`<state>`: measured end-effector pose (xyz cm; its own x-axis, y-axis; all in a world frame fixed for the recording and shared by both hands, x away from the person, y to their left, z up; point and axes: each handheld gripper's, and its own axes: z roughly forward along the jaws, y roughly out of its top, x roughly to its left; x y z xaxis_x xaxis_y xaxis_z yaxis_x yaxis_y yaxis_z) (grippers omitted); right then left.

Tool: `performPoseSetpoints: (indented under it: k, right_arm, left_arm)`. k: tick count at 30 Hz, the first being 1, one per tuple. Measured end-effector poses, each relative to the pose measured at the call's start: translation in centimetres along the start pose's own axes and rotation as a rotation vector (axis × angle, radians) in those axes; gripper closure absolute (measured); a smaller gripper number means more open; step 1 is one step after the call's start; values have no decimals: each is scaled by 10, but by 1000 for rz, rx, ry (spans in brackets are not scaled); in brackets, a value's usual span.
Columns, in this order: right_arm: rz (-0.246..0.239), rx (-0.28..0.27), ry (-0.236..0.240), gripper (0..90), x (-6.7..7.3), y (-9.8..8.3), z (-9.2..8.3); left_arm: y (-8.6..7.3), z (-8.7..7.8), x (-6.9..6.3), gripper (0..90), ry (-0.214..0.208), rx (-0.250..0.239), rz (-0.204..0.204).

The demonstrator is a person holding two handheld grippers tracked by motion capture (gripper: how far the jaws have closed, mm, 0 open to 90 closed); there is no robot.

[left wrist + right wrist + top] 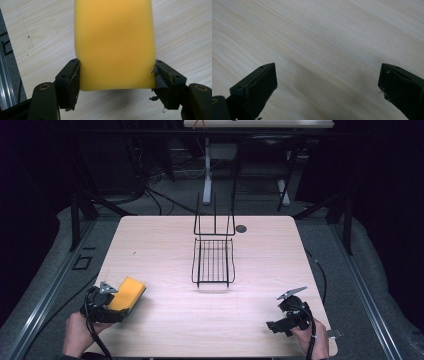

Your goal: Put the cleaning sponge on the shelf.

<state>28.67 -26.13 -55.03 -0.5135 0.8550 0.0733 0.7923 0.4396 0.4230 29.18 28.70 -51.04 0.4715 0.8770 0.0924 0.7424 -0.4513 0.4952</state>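
A yellow sponge (128,293) sits at the table's front left, and my left gripper (116,304) is shut on its near end. In the left gripper view the two black pads (74,83) press into the sponge (115,42) from both sides, and its edges bulge inward at the grip. The sponge's far end points away over the wooden tabletop. My right gripper (274,326) rests low at the front right of the table, held in a hand. Its jaws stand wide apart in the right gripper view (325,90), with only bare wood between them.
A black wire rack (214,260) with an upright back stands in the middle of the table. A small dark round thing (241,228) lies behind it near the far edge. Black frame legs and cables stand beyond the table (150,245).
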Motion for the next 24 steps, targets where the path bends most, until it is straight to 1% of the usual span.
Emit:
performPoseSetpoints:
  k: [5,8,13,15,16,17,18,19,21,24]
  right_arm:
    - [-4,5,-4,16,0,0,0]
    - [-6,9,-7,17,0,0,1]
    - [-8,11,-10,17,1,0,1]
    - [-9,15,-1,17,1,-1,0]
    - [-14,3,-4,18,1,-1,1]
    - [-13,1,0,18,3,-1,0]
    - [-24,5,-5,18,3,0,0]
    - [-27,7,-5,18,3,0,0]
    - [-27,16,-1,18,4,0,1]
    - [-31,19,0,18,4,0,1]
  left_arm:
    - [4,-3,-3,308,-9,-13,19]
    - [8,-5,-4,309,-20,-23,24]
    - [13,-7,-7,310,-25,-31,34]
    - [16,-6,-8,311,-30,-33,43]
    - [17,-7,-9,312,-33,-33,47]
    - [18,-7,-9,312,-34,-42,48]
    - [20,-8,-8,312,-37,-42,54]
    - [21,-9,-8,313,-39,-46,50]
    - [25,-10,-7,313,-45,-61,51]
    - [32,-11,-9,314,-44,-68,61]
